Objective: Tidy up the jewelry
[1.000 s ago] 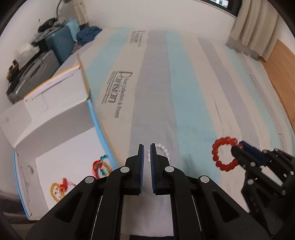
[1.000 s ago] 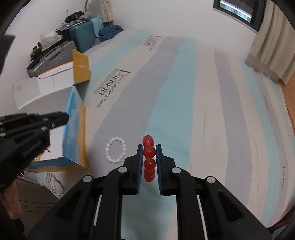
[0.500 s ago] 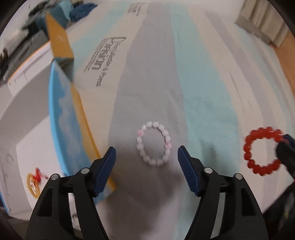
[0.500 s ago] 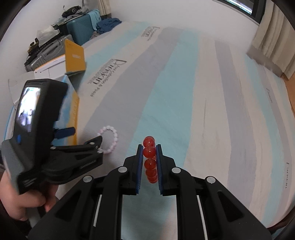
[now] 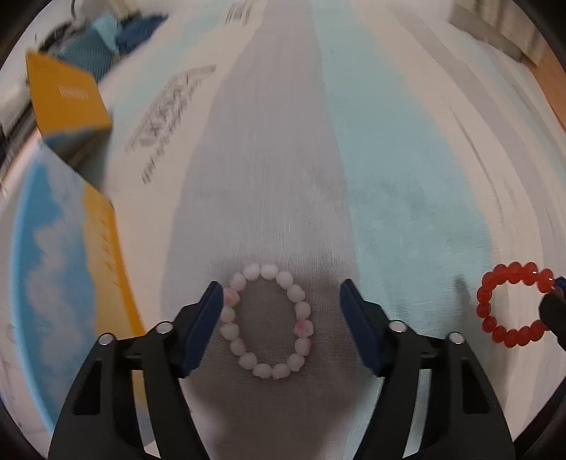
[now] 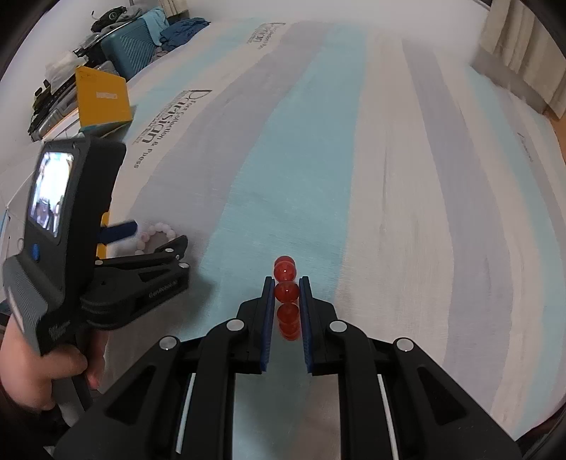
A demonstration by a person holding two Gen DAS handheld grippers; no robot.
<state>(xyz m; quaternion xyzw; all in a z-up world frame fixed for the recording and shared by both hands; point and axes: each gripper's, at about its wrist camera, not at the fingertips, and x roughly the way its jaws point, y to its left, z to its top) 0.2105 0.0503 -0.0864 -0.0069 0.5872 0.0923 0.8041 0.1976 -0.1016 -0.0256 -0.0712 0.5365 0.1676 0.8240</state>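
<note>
A white and pink bead bracelet (image 5: pixel 267 320) lies flat on the striped bed cover. My left gripper (image 5: pixel 281 300) is open and low over it, one finger on each side; the left finger (image 5: pixel 208 308) touches or nearly touches the beads. In the right wrist view the bracelet (image 6: pixel 157 235) peeks out past the left gripper (image 6: pixel 148 237). My right gripper (image 6: pixel 286 295) is shut on a red bead bracelet (image 6: pixel 286 292) and holds it edge-on; that bracelet also shows at the right edge of the left wrist view (image 5: pixel 509 304).
An open cardboard box with blue and orange sides (image 5: pixel 63 269) stands to the left of the white bracelet, its orange flap (image 6: pixel 102 97) raised. Suitcases and clothes (image 6: pixel 141 32) are at the far left. Curtains (image 6: pixel 520 49) hang at the far right.
My left gripper has opened wide and dropped down over the white bracelet, which now sits between its fingers. The right gripper still holds the red bracelet, nearly unmoved.
</note>
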